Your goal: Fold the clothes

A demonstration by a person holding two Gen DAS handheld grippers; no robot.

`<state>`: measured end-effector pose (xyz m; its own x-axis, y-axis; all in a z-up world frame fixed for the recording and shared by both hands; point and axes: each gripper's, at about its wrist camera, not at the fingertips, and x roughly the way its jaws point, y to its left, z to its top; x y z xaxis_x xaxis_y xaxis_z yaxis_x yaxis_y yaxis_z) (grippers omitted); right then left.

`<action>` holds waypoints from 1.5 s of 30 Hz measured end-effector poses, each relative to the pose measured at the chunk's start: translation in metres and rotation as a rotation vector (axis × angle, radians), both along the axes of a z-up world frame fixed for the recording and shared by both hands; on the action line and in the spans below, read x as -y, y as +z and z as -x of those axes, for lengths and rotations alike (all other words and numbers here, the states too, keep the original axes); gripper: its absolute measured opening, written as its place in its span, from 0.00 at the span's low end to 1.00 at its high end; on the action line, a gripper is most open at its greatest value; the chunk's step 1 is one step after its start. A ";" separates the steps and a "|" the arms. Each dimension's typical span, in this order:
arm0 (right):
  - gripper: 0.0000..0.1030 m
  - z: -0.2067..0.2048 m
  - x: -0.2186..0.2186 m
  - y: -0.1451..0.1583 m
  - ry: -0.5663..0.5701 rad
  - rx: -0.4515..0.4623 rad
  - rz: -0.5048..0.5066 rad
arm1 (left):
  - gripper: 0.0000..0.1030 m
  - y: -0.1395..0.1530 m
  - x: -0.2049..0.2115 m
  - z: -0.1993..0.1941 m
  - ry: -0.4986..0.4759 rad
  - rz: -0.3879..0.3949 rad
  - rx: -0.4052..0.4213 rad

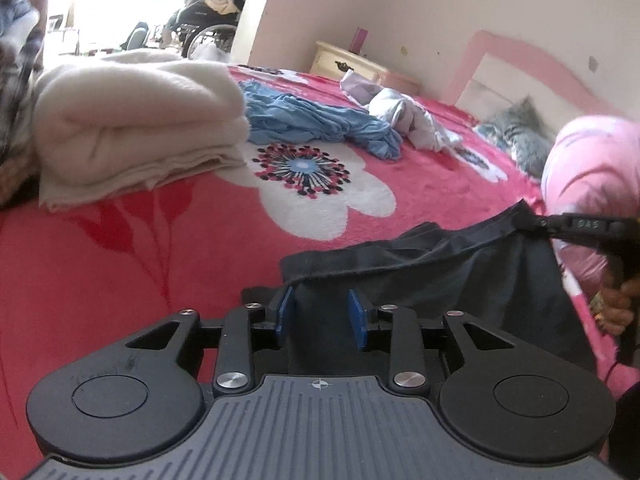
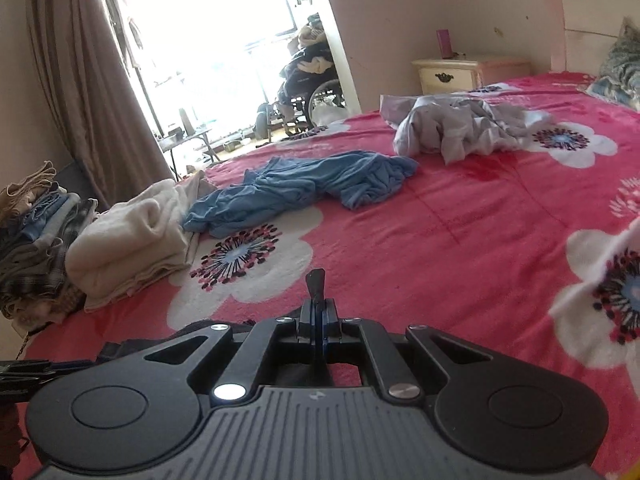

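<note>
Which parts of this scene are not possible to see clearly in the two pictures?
- Dark garment: left wrist view, near part hidden behind the left hand-held gripper; type unclear.
- Same garment, right wrist view: only a pinched tip shows; the right hand-held gripper covers the rest.
- Clothes stack: right wrist view, cut off by the left edge.
- Wheelchair load: right wrist view, washed out by window glare.
- Person's hand: left wrist view, cut off by the right edge.

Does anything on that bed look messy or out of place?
Yes: a blue garment and a pale grey one lie crumpled on the floral bedspread, unlike the cream blanket, which is folded near the bed's edge.
</note>
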<state>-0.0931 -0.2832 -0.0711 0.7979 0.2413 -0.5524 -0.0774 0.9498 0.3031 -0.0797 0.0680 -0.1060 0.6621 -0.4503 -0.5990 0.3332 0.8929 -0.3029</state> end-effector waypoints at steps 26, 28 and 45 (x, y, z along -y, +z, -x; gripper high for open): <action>0.04 0.002 -0.014 0.011 0.028 0.141 0.003 | 0.08 0.033 -0.021 0.025 0.148 0.094 0.131; 0.04 -0.007 -0.016 0.007 0.037 0.127 -0.012 | 0.08 0.029 -0.030 0.021 0.191 0.091 0.113; 0.04 -0.036 -0.005 -0.037 0.018 -0.043 -0.094 | 0.34 -0.012 -0.016 -0.019 0.077 0.146 -0.076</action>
